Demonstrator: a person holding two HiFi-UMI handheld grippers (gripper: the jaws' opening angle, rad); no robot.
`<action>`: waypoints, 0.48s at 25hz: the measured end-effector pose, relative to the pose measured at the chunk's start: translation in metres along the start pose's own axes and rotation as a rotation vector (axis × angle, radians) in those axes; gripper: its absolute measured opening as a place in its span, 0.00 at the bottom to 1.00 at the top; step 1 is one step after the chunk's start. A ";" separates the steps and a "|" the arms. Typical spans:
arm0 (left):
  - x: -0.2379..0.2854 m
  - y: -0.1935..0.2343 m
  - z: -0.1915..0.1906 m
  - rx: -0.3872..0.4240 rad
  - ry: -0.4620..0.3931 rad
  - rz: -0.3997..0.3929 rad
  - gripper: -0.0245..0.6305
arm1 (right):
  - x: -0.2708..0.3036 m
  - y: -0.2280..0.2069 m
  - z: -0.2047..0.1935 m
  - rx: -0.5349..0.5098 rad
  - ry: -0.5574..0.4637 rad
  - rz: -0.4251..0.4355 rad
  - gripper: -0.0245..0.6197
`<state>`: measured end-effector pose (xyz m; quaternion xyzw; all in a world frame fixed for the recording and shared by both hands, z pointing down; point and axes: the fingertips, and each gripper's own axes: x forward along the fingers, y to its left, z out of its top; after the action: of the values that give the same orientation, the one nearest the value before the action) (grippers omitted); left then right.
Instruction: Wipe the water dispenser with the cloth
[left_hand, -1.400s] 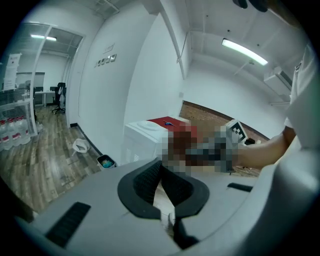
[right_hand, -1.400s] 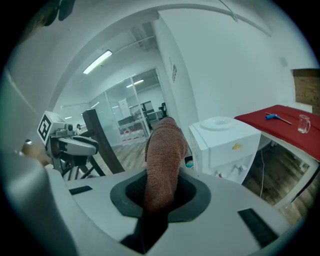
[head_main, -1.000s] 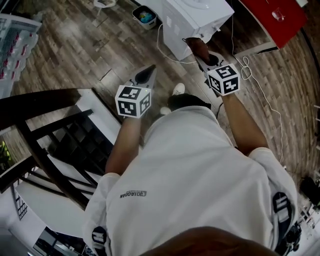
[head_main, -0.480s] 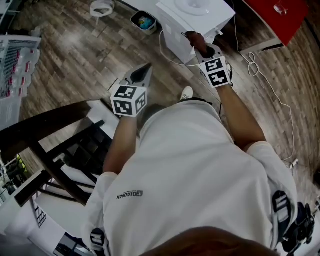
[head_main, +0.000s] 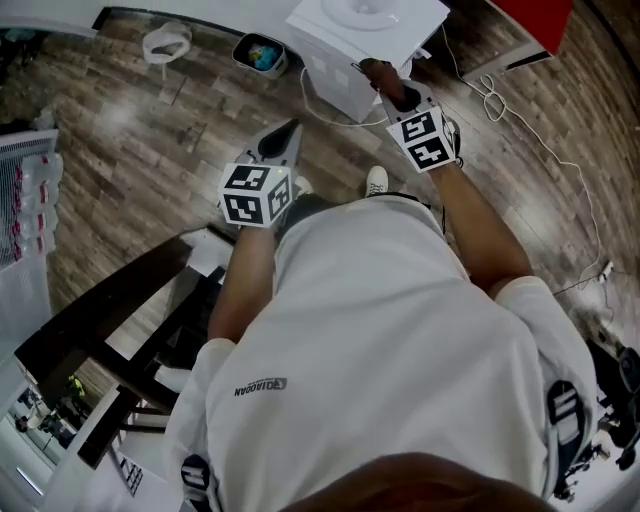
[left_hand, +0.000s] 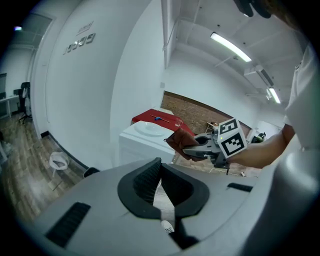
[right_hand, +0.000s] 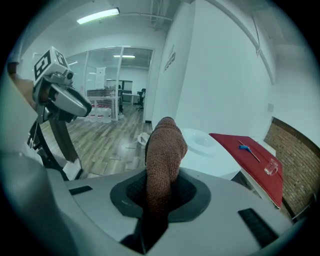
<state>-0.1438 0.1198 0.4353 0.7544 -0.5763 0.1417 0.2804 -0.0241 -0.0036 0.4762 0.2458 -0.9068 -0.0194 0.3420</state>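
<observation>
The right hand-held gripper (right_hand: 156, 210) is shut tight on the brown cloth (right_hand: 162, 150), which stands up out of its jaws in a thick, rounded fold. The left hand-held gripper (left_hand: 160, 182) has its jaws drawn together to the tips with nothing between them. It is held off to the left of the right one and further back toward the person, well apart from it.

Under both lies a wood-plank floor (head_main: 150, 140). A plain white wall (left_hand: 100, 90) rises ahead of the left hand-held gripper. The white water dispenser (head_main: 340, 70) stands on the floor straight ahead of the right hand-held gripper. The cloth is up at its near top edge, though whether it touches the casing cannot be told. The dispenser's top carries a round recess, which shows just past the cloth in the right gripper view.

Beyond the dispenser, to the right of the right hand-held gripper, is a red-topped counter (right_hand: 245, 150) with a small clear glass (right_hand: 271, 167) near its edge. Behind and to the left of the left hand-held gripper stands a dark wooden frame (head_main: 100, 312). A white cable (head_main: 488, 95) loops over the floor to the right of the right hand-held gripper. A small bin (head_main: 258, 52) sits ahead of the left one, beside the dispenser. A white shoe (head_main: 376, 181) shows between the two.
</observation>
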 end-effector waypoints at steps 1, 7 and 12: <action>0.000 0.006 0.001 0.010 0.005 -0.021 0.03 | 0.003 0.000 0.002 0.011 0.009 -0.018 0.12; -0.012 0.044 0.002 0.070 0.034 -0.130 0.03 | 0.021 0.012 0.011 -0.074 0.109 -0.151 0.12; -0.014 0.070 -0.003 0.098 0.047 -0.204 0.03 | 0.044 0.012 0.008 -0.131 0.212 -0.268 0.12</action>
<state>-0.2138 0.1204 0.4483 0.8183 -0.4822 0.1582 0.2698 -0.0628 -0.0143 0.4992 0.3425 -0.8216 -0.0978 0.4451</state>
